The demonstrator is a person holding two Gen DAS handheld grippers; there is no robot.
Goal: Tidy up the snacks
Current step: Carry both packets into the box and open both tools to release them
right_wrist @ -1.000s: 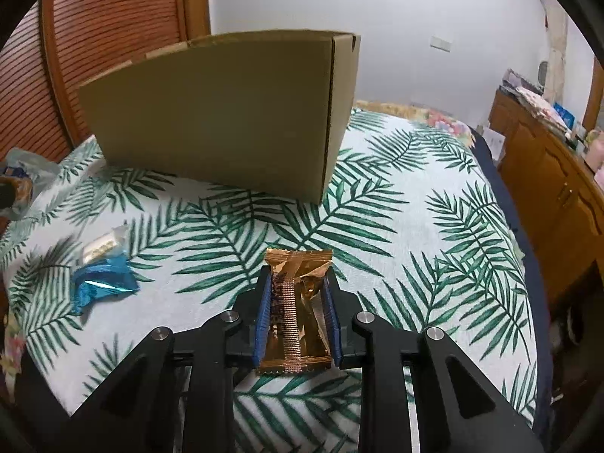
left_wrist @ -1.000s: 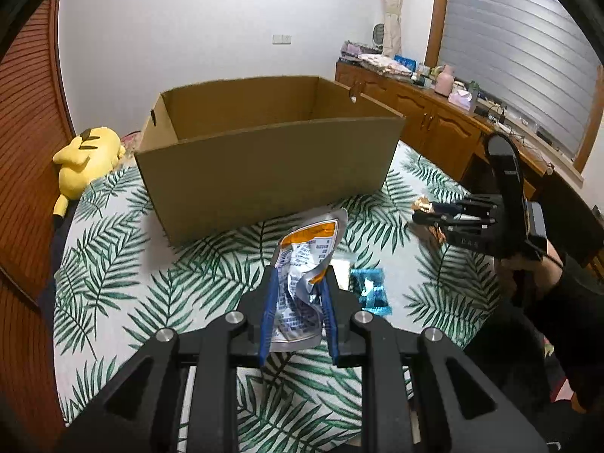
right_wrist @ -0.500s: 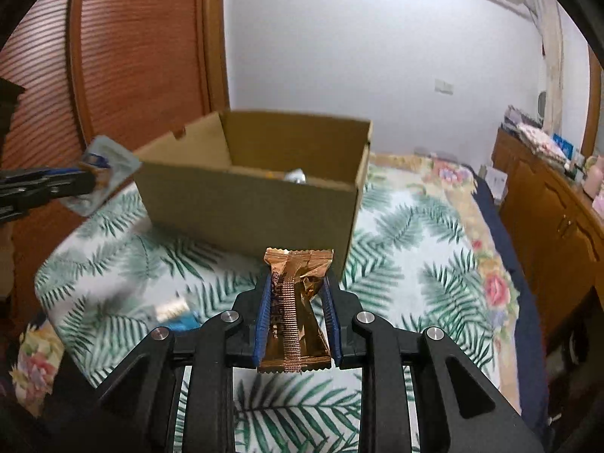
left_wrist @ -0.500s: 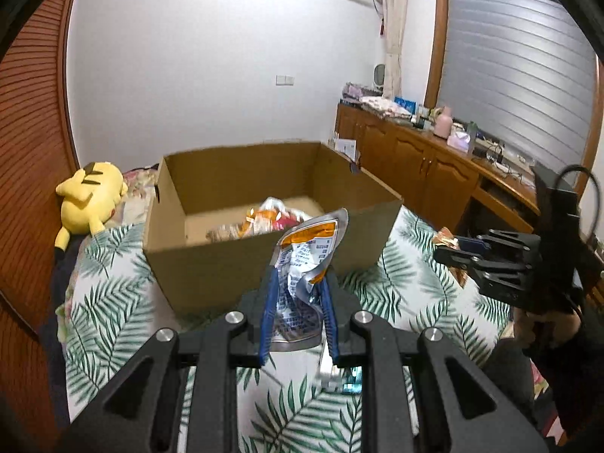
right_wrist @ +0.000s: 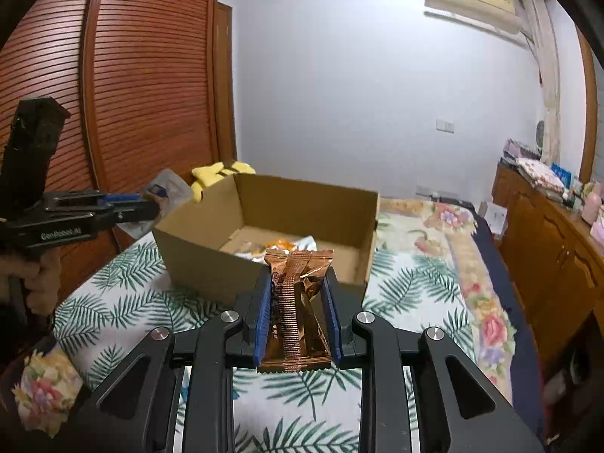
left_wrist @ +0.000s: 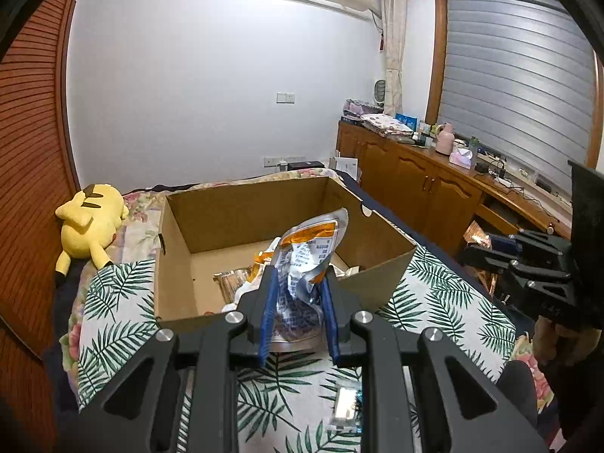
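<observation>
Carrying 2 snacks toward box (left_wrist: 264, 234), both above the leaf-print cover (left_wrist: 113, 302). Left gripper (left_wrist: 298, 317) clamping silver pouch (left_wrist: 309, 253); right gripper (right_wrist: 298, 317) clamping copper wrapper (right_wrist: 298, 294), pads pressing both sides. Box sitting at 12 o'clock of each gripper, open top, near wall just under the packs.

Judging next: clearing the near wall before tipping down, releasing over the bare floor at the box's 10 o'clock corner, not on the pile. Dropping low, since light foil packs probably drift or bounce. Staggering the 2 releases to keep grippers from crossing; right gripper showing at 3 o'clock in left view.

Counting: 1 box, 2 grippers, 2 held packs, at least 3 packs already inside (exact count unclear), 1 small pack (left_wrist: 345, 407) left on cover at 6 o'clock, partly hidden, maybe more. 1 yellow plush (left_wrist: 88, 222) at 10 o'clock.
</observation>
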